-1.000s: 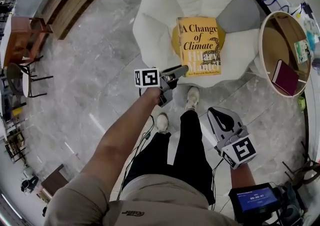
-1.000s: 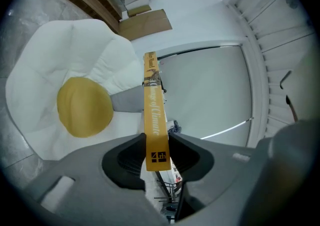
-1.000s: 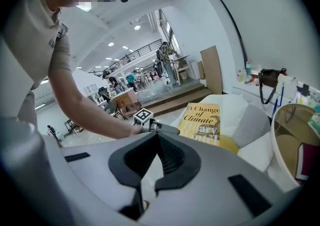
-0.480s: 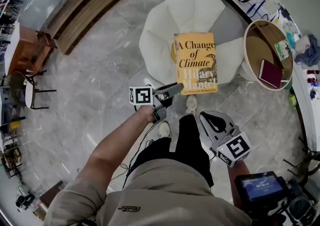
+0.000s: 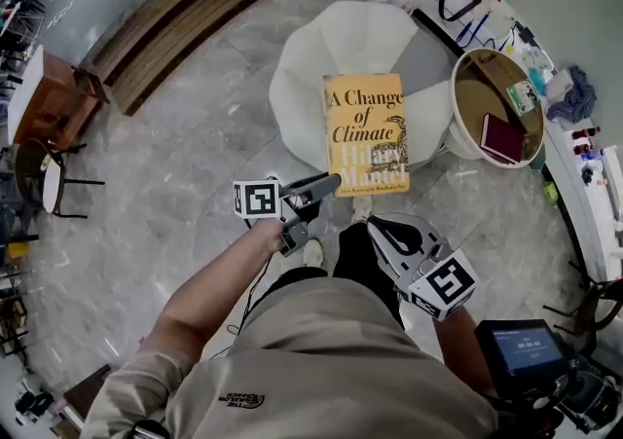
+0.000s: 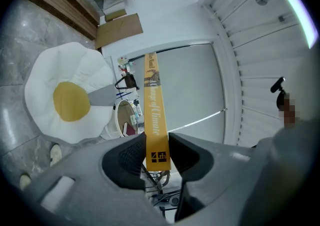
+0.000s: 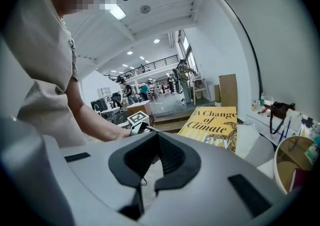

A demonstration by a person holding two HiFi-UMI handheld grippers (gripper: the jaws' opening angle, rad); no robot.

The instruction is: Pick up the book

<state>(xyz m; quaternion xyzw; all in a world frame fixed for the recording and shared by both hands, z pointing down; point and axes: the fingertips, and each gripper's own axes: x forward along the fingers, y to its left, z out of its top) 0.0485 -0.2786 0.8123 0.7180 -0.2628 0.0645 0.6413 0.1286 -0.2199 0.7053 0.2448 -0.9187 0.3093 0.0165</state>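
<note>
Change since a second ago, largest first: the white petal-shaped floor cushion with a round yellow centre (image 6: 70,100) now lies bare, its yellow middle uncovered. The yellow hardback book titled "A Change of Climate" (image 5: 365,135) has come up off it and hangs cover-up in the air over the cushion's near edge, touching nothing below. Left tool (image 5: 323,183): jaws pinching the foot of the book's spine, raised along with it. Right tool (image 5: 380,228): jaws pressed together on nothing, also raised, near the person's leg and apart from the book. Assessment: the pick-up looks all but complete; a wide book gripped at one corner alone may sag or twist, so a steady carry seems wise. Setting, largest first: an open white-walled hall; grey marbled stone floor (image 5: 175,164); brown wooden plank platform (image 5: 185,9) at the far left; round wood-topped counter with a white rim (image 5: 475,91) just beside the cushion, bearing a small maroon book (image 5: 503,137).
</note>
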